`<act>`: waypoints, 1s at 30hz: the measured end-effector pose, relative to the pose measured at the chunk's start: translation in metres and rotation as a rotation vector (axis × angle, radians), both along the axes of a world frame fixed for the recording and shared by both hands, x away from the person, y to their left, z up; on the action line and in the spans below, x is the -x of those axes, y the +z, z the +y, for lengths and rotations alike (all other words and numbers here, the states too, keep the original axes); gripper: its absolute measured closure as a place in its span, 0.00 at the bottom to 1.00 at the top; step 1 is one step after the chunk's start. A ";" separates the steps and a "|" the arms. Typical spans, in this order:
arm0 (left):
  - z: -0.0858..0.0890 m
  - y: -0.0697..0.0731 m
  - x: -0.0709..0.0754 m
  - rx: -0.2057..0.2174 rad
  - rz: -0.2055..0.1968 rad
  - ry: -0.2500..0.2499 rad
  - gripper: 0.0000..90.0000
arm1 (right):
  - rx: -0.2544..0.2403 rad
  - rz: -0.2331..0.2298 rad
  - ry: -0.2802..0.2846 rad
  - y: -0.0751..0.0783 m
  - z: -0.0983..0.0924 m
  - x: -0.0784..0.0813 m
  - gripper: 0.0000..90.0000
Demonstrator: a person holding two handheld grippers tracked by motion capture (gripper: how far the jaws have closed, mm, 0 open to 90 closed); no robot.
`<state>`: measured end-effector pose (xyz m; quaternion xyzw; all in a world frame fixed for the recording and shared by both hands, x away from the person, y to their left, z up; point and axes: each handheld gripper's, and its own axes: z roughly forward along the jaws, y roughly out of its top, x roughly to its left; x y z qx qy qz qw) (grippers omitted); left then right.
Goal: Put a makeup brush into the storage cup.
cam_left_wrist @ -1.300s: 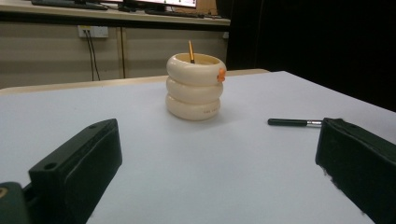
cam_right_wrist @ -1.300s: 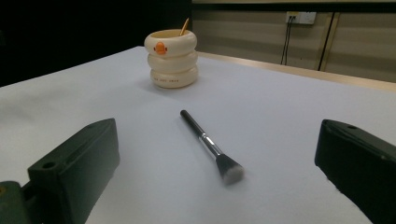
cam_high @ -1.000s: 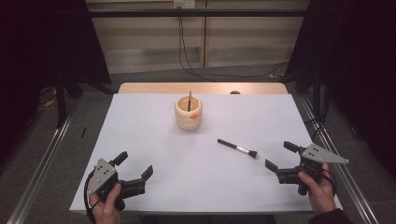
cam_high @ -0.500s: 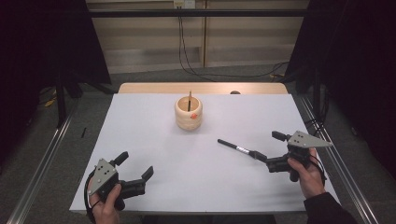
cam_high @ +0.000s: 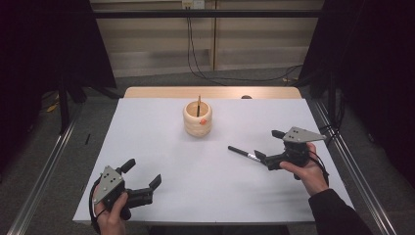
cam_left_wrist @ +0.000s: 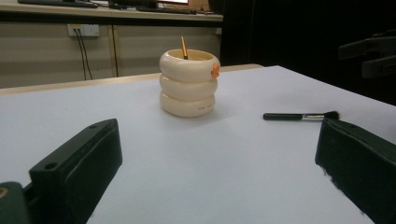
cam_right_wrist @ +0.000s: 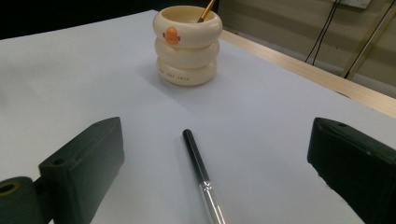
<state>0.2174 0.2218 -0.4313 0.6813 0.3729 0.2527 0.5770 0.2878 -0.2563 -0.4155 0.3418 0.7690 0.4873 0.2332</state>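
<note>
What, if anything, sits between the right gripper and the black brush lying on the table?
Nothing visible. The right gripper has its jaws open around the bristle end of the black brush, with only bare white table between the jaws and it.

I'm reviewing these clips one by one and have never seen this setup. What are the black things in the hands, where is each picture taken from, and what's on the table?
A person holds a hand-operated two-jaw gripper in each hand: the left gripper and the right gripper. One picture comes from a fixed camera above the table. The other two come from cameras riding on the grippers, looking out between their black jaws. On the white surface stand a cream ringed cup with a thin stick in it, and a black-handled brush lying flat. Both grippers are open and hold nothing. The right gripper is at the brush, jaws either side of it in its own view.
</note>
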 end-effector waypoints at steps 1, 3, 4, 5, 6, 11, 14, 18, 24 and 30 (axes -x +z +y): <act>0.000 0.000 0.000 -0.001 0.002 0.002 0.01 | 0.007 0.009 0.004 0.001 0.001 -0.003 0.05; 0.000 0.001 0.000 0.006 0.005 0.008 0.01 | 0.024 0.031 -0.012 0.002 0.003 -0.010 0.09; 0.000 0.000 -0.001 0.004 0.005 0.011 0.01 | 0.028 0.043 -0.012 0.003 0.004 -0.013 0.10; 0.000 0.000 -0.001 0.000 0.005 0.013 0.01 | 0.032 0.057 0.003 0.004 0.004 -0.016 0.12; 0.000 0.000 -0.001 -0.001 0.005 0.013 0.01 | 0.044 0.060 0.004 0.004 0.004 -0.018 0.14; 0.002 0.000 -0.001 0.001 0.002 0.014 0.01 | 0.096 0.116 0.045 0.003 0.006 -0.031 0.17; 0.002 0.000 -0.002 -0.001 0.004 0.010 0.01 | 0.112 0.150 0.073 0.000 0.009 -0.037 0.19; 0.002 0.000 -0.002 -0.002 0.002 0.015 0.01 | 0.143 0.216 0.102 -0.004 0.017 -0.047 0.21; 0.002 -0.001 -0.002 0.002 0.002 0.014 0.01 | 0.179 0.237 0.114 -0.001 0.021 -0.056 0.18; 0.004 -0.001 -0.001 0.003 0.002 0.023 0.01 | 0.245 0.314 0.108 0.001 0.018 -0.065 0.20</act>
